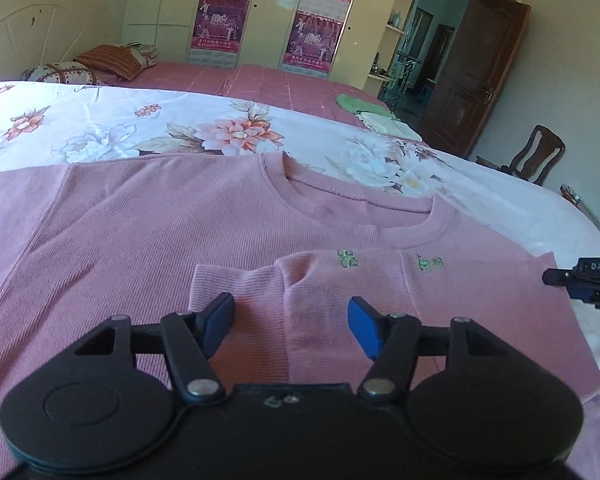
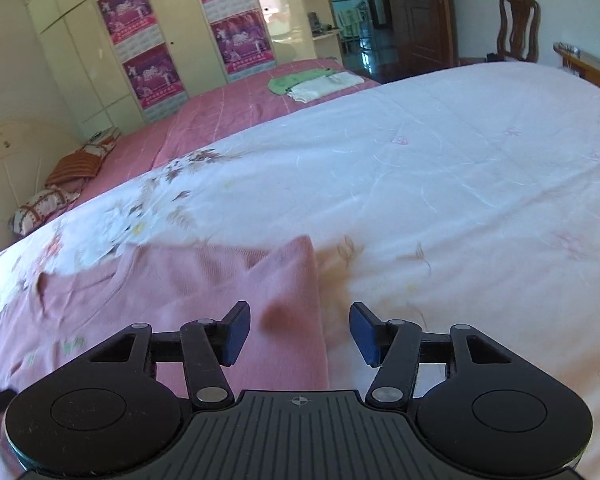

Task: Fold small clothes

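Note:
A pink ribbed sweater (image 1: 152, 216) lies flat on the floral bedsheet (image 1: 160, 124), neckline away from me, with small green marks on the chest. One sleeve (image 1: 240, 292) is folded across the front. My left gripper (image 1: 290, 320) is open and empty just above that sleeve's cuff. The right gripper (image 1: 584, 282) shows at the right edge of the left wrist view. In the right wrist view my right gripper (image 2: 298, 334) is open and empty over the sweater's right edge (image 2: 292, 280), one finger above the pink cloth, the other above the sheet (image 2: 440, 184).
A second bed with a pink cover (image 1: 260, 80) stands behind, with pillows (image 1: 112, 60) and folded green and white cloths (image 2: 312, 82). Wardrobes with posters (image 1: 220, 20), an open brown door (image 1: 472, 76) and a wooden chair (image 1: 536, 156) line the room.

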`<state>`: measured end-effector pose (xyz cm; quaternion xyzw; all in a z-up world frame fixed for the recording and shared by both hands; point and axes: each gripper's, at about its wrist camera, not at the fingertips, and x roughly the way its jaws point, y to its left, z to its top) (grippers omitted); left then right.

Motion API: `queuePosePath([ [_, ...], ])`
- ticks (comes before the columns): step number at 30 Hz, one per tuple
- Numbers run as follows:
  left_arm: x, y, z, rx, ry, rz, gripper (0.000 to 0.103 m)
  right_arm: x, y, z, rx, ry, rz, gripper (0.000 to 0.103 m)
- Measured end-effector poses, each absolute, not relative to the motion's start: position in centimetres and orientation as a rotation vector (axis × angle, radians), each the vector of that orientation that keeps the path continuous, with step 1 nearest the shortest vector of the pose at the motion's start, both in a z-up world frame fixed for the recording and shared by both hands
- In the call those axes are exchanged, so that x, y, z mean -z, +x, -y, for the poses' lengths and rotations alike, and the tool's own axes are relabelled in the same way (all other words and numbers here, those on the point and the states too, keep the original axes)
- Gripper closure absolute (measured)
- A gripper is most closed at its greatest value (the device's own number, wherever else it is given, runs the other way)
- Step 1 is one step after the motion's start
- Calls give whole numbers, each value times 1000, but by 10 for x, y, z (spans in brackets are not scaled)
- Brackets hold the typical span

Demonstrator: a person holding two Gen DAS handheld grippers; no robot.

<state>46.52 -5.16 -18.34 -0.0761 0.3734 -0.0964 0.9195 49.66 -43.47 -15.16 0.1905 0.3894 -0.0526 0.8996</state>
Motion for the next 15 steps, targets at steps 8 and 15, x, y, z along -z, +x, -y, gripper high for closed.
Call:
queuePosePath([
  [8,179,465,54,196,-105,-780,41,158,499,441,131,346,-786,93],
  [15,171,458,54,189,-109,-765,35,132,481,417,109,242,-702,92],
])
